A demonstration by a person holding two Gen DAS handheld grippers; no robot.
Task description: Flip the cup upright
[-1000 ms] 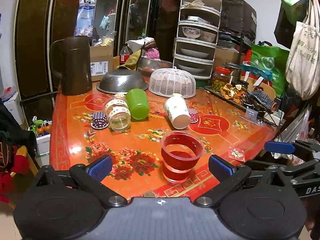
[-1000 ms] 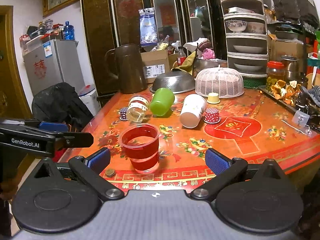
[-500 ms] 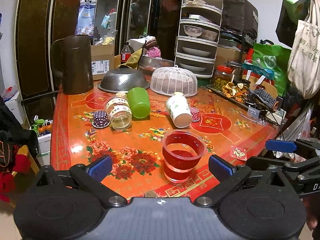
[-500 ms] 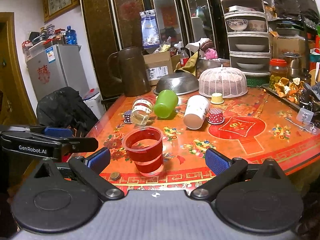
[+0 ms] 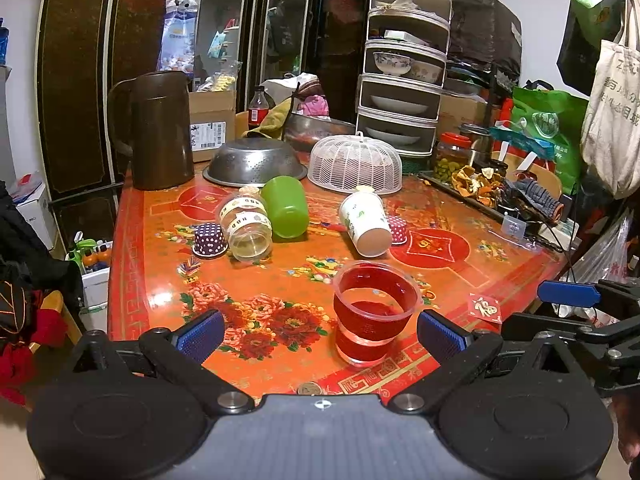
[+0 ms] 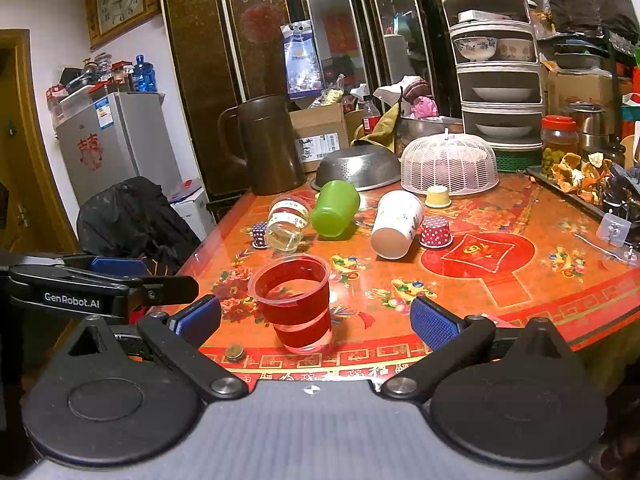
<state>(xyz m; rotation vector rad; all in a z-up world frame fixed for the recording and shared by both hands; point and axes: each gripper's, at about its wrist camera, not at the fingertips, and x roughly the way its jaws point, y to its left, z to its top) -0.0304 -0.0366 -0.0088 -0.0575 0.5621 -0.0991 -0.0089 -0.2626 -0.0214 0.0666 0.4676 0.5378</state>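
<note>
Compared with one second ago, both grippers have drawn back a little from the red cup [image 5: 374,314], which stands upright near the front edge of the tabletop [image 5: 280,280]. Left gripper [image 5: 320,332] is wide, holding nothing; the cup is just ahead between its fingers, nearer the right one. Right gripper [image 6: 316,318] is wide and empty too; there the cup [image 6: 294,302] stands nearer its left finger. Farther back, green cup [image 5: 285,206] and white cup [image 5: 365,222] lie on their sides.
</note>
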